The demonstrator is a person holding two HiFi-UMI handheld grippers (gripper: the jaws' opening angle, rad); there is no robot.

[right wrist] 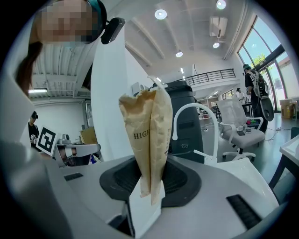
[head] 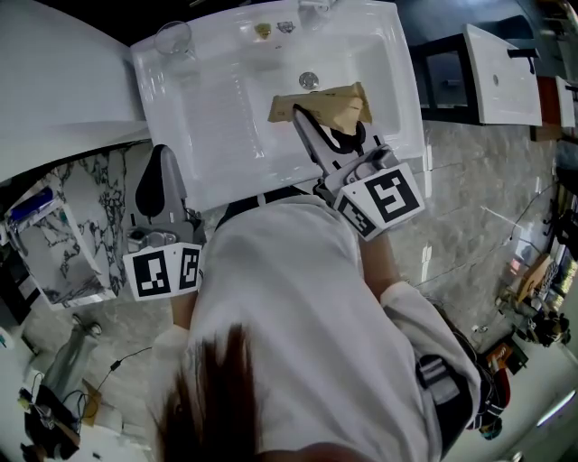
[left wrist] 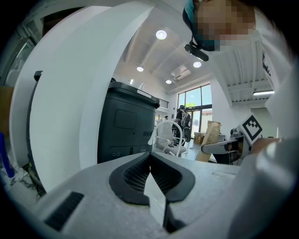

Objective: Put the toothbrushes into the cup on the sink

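My right gripper (head: 312,122) hangs over the basin of the white sink (head: 181,135), shut on brown paper toothbrush packets (head: 325,104). In the right gripper view the packets (right wrist: 148,126) stand upright between the black pads (right wrist: 180,179), two flat sleeves side by side with dark print on one. A clear cup (head: 173,38) stands on the sink's back left corner. My left gripper (head: 163,158) is low beside the sink's front left corner. In the left gripper view its jaws (left wrist: 150,163) are shut with nothing between them.
A tap (head: 316,7) and drain (head: 309,80) mark the sink's middle line. A second white basin (head: 501,72) stands at the far right. A rack (head: 45,244) with items sits at the left. A black bin (left wrist: 126,126) and a white chair (right wrist: 243,126) are in the room beyond.
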